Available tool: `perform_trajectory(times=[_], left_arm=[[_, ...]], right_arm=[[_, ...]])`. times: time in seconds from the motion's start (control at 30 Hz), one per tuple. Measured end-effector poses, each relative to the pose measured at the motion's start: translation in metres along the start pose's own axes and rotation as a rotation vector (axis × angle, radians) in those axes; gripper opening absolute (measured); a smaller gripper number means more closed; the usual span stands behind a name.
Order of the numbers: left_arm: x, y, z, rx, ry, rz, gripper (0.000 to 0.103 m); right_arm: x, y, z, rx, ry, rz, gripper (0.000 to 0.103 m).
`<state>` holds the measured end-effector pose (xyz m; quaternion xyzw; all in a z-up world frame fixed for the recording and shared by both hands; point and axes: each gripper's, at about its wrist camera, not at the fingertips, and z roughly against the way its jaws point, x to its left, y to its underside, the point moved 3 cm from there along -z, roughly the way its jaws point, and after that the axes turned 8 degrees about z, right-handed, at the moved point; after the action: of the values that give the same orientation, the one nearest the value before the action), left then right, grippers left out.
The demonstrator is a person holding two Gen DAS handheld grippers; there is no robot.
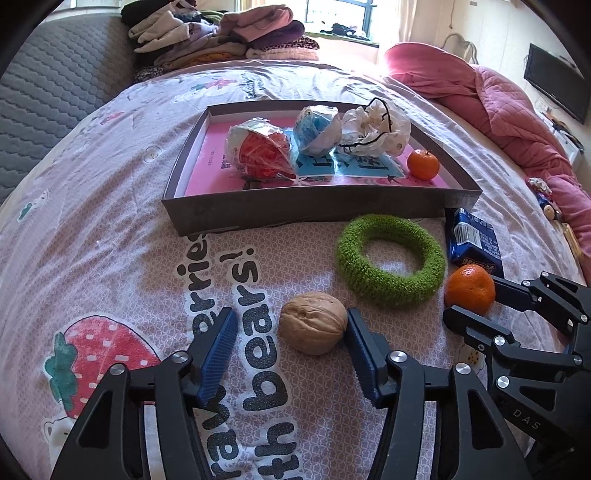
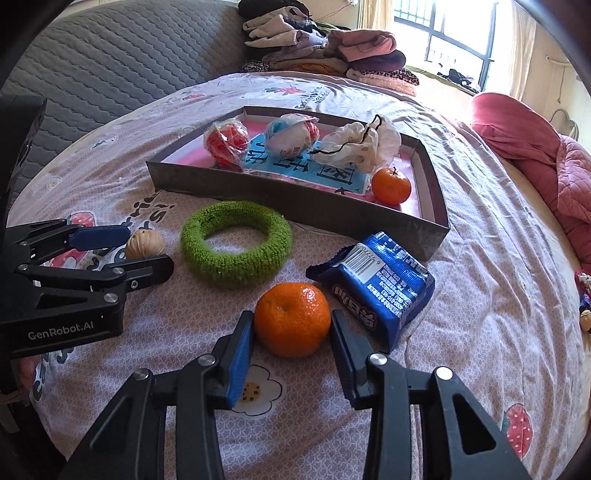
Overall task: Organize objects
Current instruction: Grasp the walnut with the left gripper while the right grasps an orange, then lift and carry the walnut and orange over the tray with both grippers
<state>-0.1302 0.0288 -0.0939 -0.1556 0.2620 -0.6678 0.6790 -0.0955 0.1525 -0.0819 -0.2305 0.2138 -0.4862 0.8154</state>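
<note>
A walnut (image 1: 313, 322) lies on the bedspread between the fingers of my open left gripper (image 1: 290, 325); its right finger touches the nut, the left stands apart. It also shows in the right wrist view (image 2: 144, 244). A mandarin (image 2: 292, 319) lies between the fingers of my open right gripper (image 2: 291, 325), close on both sides. A green knitted ring (image 1: 390, 255) and a blue snack packet (image 2: 376, 286) lie beside them. The grey tray (image 1: 295, 208) holds a second mandarin (image 1: 423, 164), two wrapped balls (image 1: 260, 149) and a white bag (image 1: 376, 129).
Folded clothes (image 1: 221, 35) are stacked at the far end of the bed. A pink quilt (image 1: 517, 110) is bunched along the right side. Small items (image 2: 585, 302) lie at the right bed edge. A grey quilted headboard (image 1: 48, 92) stands at the left.
</note>
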Motion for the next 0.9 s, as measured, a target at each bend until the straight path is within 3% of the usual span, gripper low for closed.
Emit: perform_trajectory(times=[0.13, 0.9], left_arm=[[0.0, 0.0, 0.001, 0.006, 0.024, 0.005, 0.034], [-0.003, 0.001, 0.033, -0.071, -0.017, -0.03, 0.033]], right_arm=[[-0.001, 0.0, -0.001, -0.002, -0.005, -0.008, 0.04], [-0.002, -0.005, 0.021, -0.075, -0.073, -0.056, 0.04]])
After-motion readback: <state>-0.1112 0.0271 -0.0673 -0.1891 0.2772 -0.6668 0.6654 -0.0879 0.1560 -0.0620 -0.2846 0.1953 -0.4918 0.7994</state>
